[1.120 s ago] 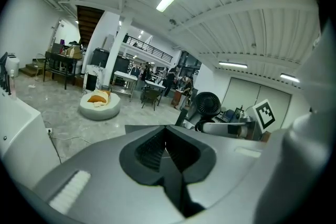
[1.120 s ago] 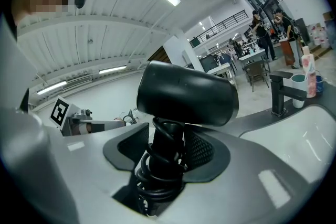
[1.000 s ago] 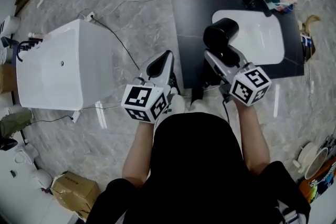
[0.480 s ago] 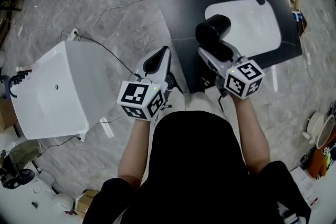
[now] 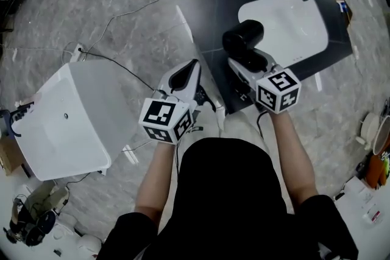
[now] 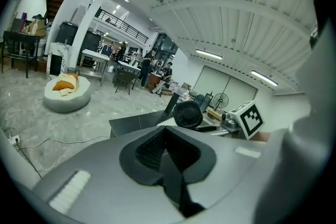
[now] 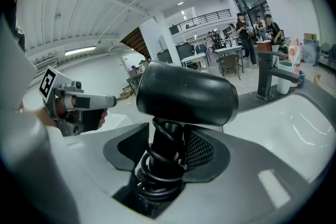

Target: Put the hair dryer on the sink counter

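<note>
- My right gripper [image 7: 167,150] has its jaws closed on the handle of the hair dryer [image 7: 185,93], where the coiled cord is wound.
- The handle runs along the jaws and the black barrel lies across them, above the tips.
- In the head view the hair dryer [image 5: 242,38] hangs over the sink counter [image 5: 210,12], above the bare dark surface just left of the white basin [image 5: 286,24].
- My left gripper [image 6: 166,139] has its jaws closed on nothing, so I judge the right arm sets it down.

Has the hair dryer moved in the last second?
No, hardly: the hair dryer still hangs at the white basin's left edge, in the right tool.
</note>
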Demonstrator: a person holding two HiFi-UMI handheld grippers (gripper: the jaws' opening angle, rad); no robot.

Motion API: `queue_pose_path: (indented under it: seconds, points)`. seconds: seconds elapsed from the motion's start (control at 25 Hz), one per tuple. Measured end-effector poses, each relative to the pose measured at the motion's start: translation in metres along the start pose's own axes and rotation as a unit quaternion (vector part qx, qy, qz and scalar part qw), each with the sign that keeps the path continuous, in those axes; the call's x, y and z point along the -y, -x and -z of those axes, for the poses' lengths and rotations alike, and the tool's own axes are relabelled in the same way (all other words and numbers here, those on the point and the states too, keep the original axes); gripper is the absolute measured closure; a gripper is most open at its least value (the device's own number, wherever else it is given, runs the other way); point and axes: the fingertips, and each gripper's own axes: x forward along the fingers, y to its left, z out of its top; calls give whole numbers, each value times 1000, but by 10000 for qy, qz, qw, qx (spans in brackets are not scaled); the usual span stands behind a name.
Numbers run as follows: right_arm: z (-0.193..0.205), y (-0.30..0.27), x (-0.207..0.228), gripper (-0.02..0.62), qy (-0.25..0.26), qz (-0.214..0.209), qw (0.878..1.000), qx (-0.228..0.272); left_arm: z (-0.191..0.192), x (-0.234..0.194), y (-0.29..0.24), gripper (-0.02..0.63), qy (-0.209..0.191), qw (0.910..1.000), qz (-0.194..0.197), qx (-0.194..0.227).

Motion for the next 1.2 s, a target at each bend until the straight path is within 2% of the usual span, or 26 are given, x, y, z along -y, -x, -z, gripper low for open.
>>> queue_pose_path:
  seconds: [0.28, 0.76, 1.2]
  points:
    - [17, -25, 10, 379, 117, 221, 9989, -406, 12, -9, -8, 607, 45, 9998, 114, -128]
    - [43, -63, 29, 379, 375, 560, 9917, -1098, 20, -20, -15, 607, 88, 9996, 88, -254]
    - [61, -83, 39, 377, 451, 720, 9852, -1487, 23, -29, -16, 607, 113, 9995, 22, -290]
